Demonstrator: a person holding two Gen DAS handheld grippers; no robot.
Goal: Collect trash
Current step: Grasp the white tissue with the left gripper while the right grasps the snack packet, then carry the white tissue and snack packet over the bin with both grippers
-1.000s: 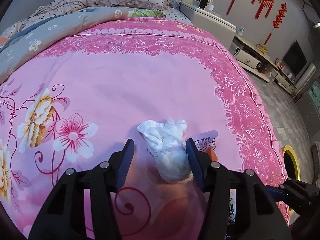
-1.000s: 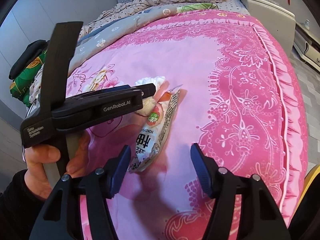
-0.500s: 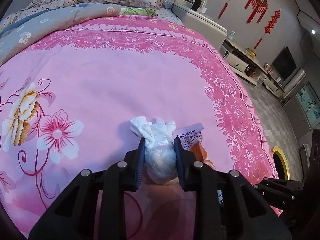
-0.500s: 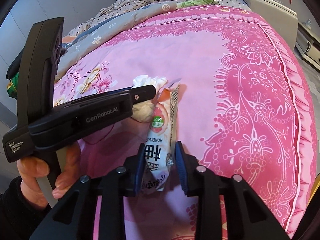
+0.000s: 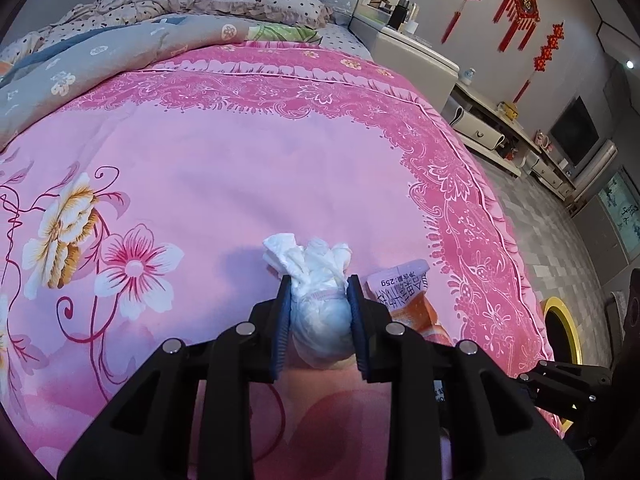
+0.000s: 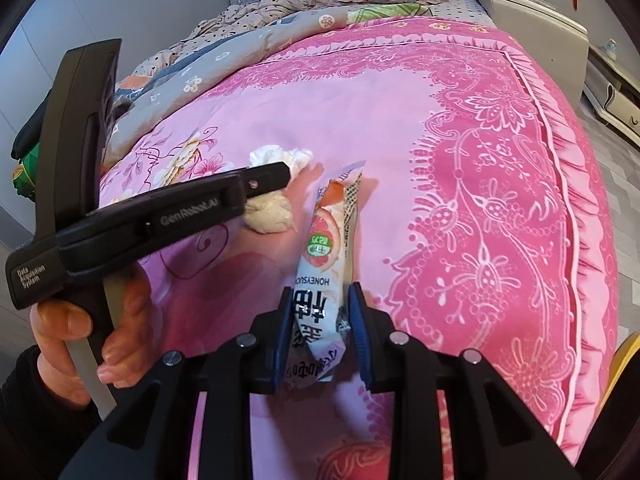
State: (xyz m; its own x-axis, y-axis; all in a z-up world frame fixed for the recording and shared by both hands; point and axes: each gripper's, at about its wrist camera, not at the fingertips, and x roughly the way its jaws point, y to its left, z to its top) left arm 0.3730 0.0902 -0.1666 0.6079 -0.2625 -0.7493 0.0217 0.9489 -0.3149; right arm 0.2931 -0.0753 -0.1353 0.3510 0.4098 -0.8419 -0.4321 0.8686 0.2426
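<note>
a crumpled white tissue wad (image 5: 318,300) is clamped between the blue pads of the left hand-held gripper (image 5: 319,312), its jaws narrowed onto the wad's rounded lower part while the twisted, ragged top sticks out past the fingertips. the wad rests on the pink floral bedspread (image 5: 240,168), seen from the right wrist view as a pale lump (image 6: 272,216) under the tip of the left hand-held gripper (image 6: 264,178). just beside it, on the side toward the bed's edge, a snack wrapper (image 6: 324,264) lies lengthwise on the bedspread (image 6: 400,120) — white and orange, with a pink fruit picture, a green round mark and printed characters. the wrapper's near end is pinched between the pads of the right hand-held gripper (image 6: 318,330), whose jaws are drawn in narrow on the crinkled foil; its far, torn end points up the bed. in the left wrist view only the wrapper's far end (image 5: 400,284) shows, to the right of the wad and apart from it.

the left tool is gripped by a person's hand (image 6: 80,340) at its pale handle, a dark sleeve at the wrist.

farther out, a grey flowered quilt (image 5: 100,60) and a dotted pillow (image 5: 260,0) are heaped at the head of the bed. a white bedside cabinet (image 5: 412,60) stands beside it, and red knot ornaments (image 5: 520,8) hang on the grey wall. a yellow-rimmed round object (image 5: 560,332) is seen on the tiled floor (image 5: 560,240) past the bed's edge — what it is cannot be told.
</note>
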